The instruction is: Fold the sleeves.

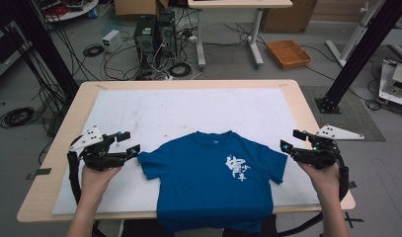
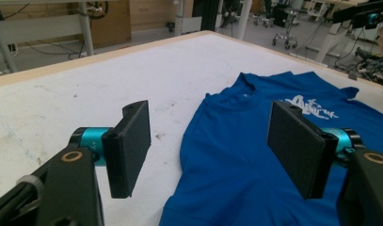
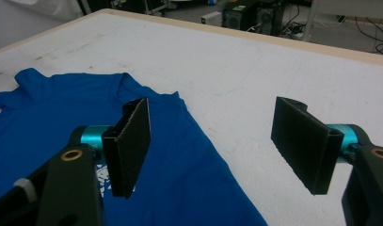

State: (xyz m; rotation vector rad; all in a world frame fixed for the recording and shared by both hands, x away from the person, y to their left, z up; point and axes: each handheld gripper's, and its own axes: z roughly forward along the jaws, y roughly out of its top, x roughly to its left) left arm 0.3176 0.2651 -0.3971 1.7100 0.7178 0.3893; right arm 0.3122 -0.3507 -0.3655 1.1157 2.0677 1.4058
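A blue T-shirt (image 1: 213, 180) with white print lies flat, front up, on the white sheet; its hem hangs over the near table edge. My left gripper (image 1: 130, 142) hovers just left of the shirt's left sleeve, jaws wide apart with nothing between them. In the left gripper view the shirt (image 2: 255, 155) spreads under the right jaw, and the gripper (image 2: 210, 148) is open. My right gripper (image 1: 290, 139) sits just right of the right sleeve, also open and empty. In the right gripper view the sleeve and shoulder (image 3: 147, 136) lie below the left jaw of that gripper (image 3: 210, 143).
The white sheet (image 1: 188, 108) covers most of the wooden table (image 1: 307, 106). Beyond the table on the floor are computer towers (image 1: 154, 34), tangled cables and an orange tray (image 1: 288, 53). Black frame legs stand at both sides.
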